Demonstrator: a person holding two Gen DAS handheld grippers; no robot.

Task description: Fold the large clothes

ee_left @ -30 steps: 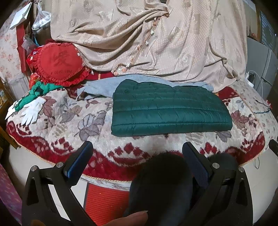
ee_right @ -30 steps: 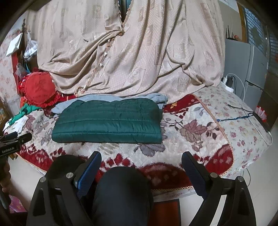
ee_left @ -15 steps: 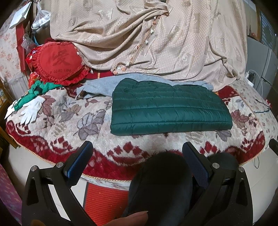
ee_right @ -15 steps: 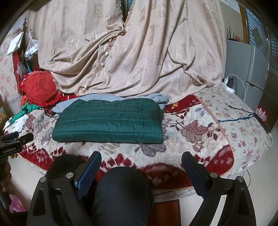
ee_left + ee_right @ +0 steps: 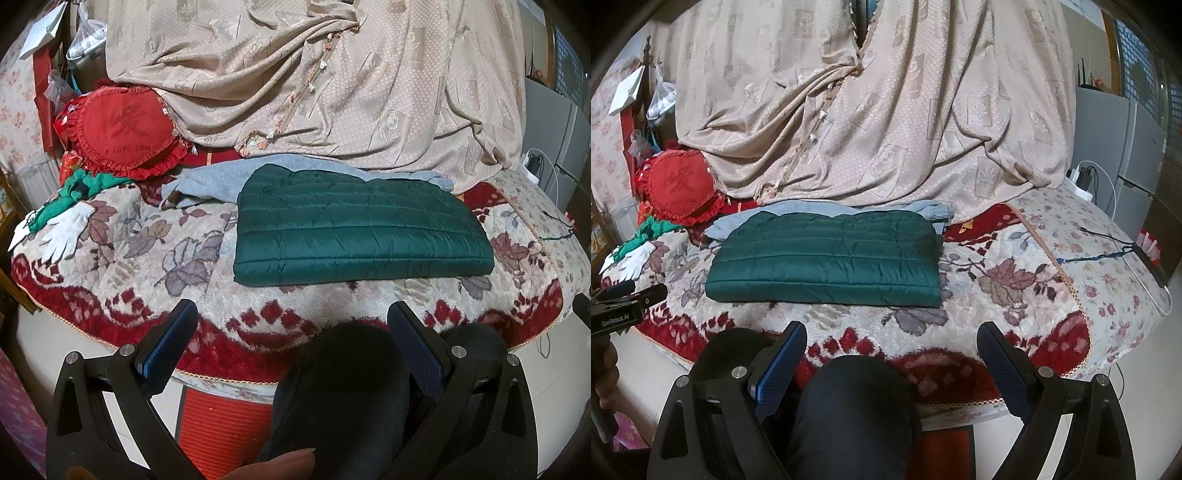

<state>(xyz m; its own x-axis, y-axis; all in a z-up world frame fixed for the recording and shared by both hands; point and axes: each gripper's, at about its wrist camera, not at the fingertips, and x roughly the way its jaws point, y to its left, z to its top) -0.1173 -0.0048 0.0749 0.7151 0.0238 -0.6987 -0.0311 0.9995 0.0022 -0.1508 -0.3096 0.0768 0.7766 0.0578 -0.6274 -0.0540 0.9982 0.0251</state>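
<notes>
We see the dark green quilted puffer jacket (image 5: 354, 225) folded into a flat rectangle on the floral red-and-cream bedspread (image 5: 147, 266), lying over a grey knit garment (image 5: 218, 181) that sticks out behind it and to its left. Left tongs (image 5: 291, 332) are wide apart with nothing in them, hovering over the near edge of the bed, well short of the jacket. Right tongs (image 5: 892, 345) likewise wide apart and empty, same standoff; jacket (image 5: 827, 258) sits ahead and slightly left in that view. A dark-trousered knee (image 5: 849, 413) shows between the fingers in both views. Red frilled round cushion (image 5: 125, 129) and white glove (image 5: 64, 234) sit far left; beige patterned curtain (image 5: 314, 85) drapes behind.
</notes>
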